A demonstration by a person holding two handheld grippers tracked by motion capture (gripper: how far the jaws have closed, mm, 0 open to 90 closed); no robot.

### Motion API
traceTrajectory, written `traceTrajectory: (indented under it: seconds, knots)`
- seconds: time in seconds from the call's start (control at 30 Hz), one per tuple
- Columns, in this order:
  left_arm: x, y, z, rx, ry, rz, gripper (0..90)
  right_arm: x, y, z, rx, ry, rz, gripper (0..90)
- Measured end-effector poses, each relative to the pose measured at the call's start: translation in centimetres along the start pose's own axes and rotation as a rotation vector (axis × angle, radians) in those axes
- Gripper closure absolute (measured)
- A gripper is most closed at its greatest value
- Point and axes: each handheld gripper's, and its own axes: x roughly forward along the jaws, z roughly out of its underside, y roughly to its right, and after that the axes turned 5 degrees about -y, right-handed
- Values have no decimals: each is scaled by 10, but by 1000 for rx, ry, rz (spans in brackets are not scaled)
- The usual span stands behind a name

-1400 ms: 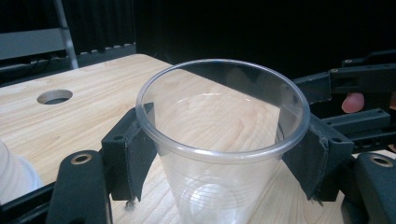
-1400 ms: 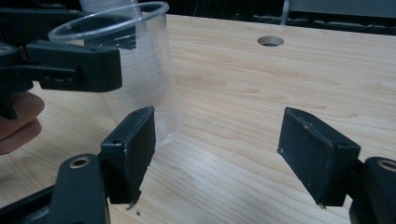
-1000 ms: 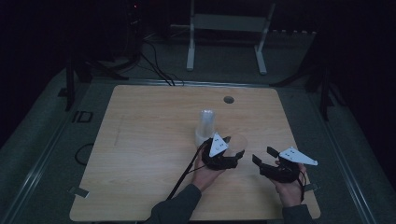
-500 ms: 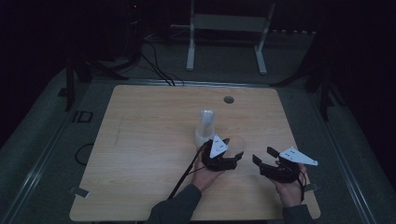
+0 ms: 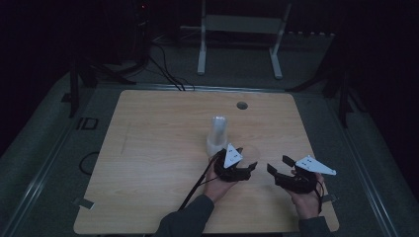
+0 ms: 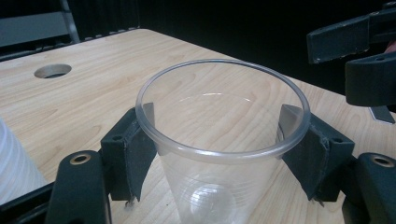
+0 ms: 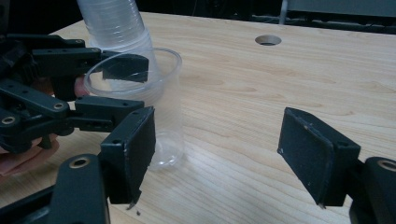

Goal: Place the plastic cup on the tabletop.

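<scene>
A light wooden table (image 5: 148, 148) has a round cable hole (image 5: 242, 105) near its far edge. On it stand a stack of clear plastic cups (image 5: 217, 134) and, just beside it, a single clear cup (image 7: 161, 107).

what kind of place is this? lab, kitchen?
Probably a lab or recording room, not a kitchen: a bare wooden table with a cable hole, cables across the floor, a metal stand behind, and dark surroundings.
</scene>
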Motion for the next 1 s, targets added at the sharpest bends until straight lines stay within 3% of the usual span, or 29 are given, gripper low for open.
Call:
traceTrajectory:
  seconds: [1.0]
  knots:
    - [8, 2, 6, -1, -38, 12, 267, 0, 0, 0, 3, -2, -1, 272]
